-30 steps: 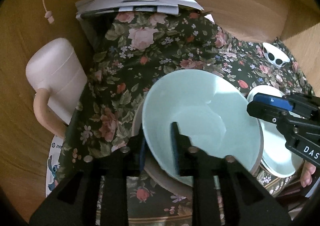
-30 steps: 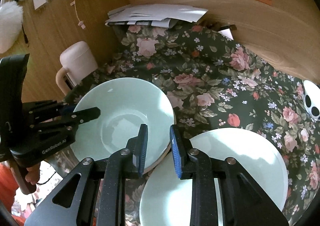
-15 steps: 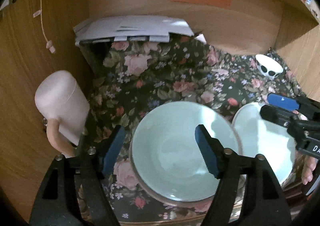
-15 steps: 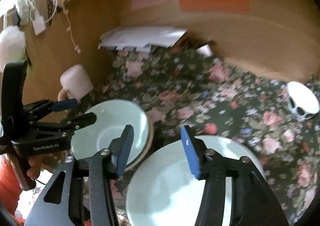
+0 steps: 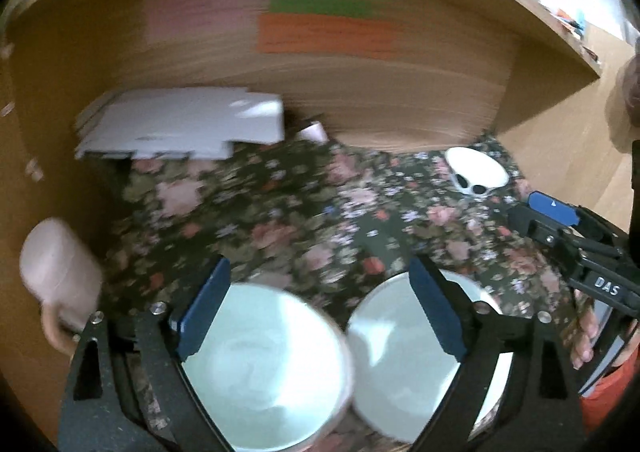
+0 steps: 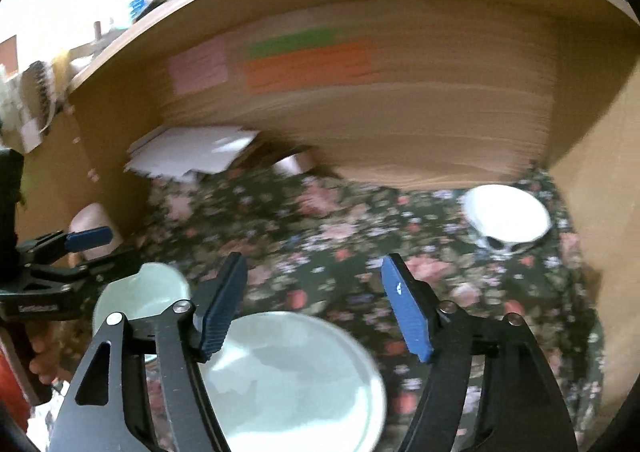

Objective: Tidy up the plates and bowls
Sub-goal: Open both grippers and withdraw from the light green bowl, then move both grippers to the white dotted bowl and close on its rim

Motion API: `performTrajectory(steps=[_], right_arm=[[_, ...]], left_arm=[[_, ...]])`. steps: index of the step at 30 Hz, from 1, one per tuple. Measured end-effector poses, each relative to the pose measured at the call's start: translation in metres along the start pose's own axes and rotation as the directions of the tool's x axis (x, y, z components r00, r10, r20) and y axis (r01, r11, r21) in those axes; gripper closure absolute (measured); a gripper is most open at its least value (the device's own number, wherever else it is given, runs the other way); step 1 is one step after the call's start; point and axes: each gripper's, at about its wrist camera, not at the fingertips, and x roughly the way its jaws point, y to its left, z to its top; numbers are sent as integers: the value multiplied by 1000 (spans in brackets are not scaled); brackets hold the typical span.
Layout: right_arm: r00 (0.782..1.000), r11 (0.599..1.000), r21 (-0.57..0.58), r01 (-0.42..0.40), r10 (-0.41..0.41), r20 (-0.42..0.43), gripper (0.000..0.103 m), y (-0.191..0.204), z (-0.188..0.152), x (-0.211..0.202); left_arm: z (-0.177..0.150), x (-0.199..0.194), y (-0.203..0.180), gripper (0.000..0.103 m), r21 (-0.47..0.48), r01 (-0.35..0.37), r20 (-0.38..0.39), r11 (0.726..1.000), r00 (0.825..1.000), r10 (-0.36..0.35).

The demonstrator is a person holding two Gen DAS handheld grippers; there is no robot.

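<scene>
— Status?
— Both released: left gripper (image 5: 316, 306) and right gripper (image 6: 314, 306) have just been opening, nothing between. Bowl (image 5: 260, 368) and plate (image 6: 296, 384) sit on the cloth (image 6: 340, 236).
— Handling?
— Stiff, slick, breakable, I judge (pinch the rim).

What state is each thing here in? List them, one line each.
Left gripper: open, jaws just opened, nothing between them.
Right gripper: open, jaws just opened, empty.
Pale green bowl: upright on the floral cloth, released.
Pale green plate: flat on the cloth, released.
Small white bowl with black spots: upright, untouched.
Pink mug: upright, blurred.
White papers: stacked flat.
</scene>
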Motion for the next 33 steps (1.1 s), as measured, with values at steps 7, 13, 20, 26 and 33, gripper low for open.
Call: performTrajectory(steps=[7, 13, 20, 26, 33], right_arm=[[996, 994, 69, 87, -87, -6, 36, -50, 8, 6], [987, 979, 123, 162, -161, -20, 36, -94, 14, 19], [974, 955, 194, 225, -219, -52, 36, -146, 20, 42], [961, 936, 222, 273, -253, -111, 36, -181, 19, 69], [937, 906, 267, 328, -275, -217, 55, -216, 12, 106]], left_arm=[[27, 39, -35, 9, 19, 68, -59, 997, 996, -67], [44, 76, -57, 9, 21, 81, -112, 996, 991, -79], [64, 111, -74, 9, 36, 83, -118, 996, 990, -78], [81, 145, -81, 9, 10, 72, -132, 997, 989, -70], [91, 171, -96, 9, 45, 57, -142, 997, 989, -50]])
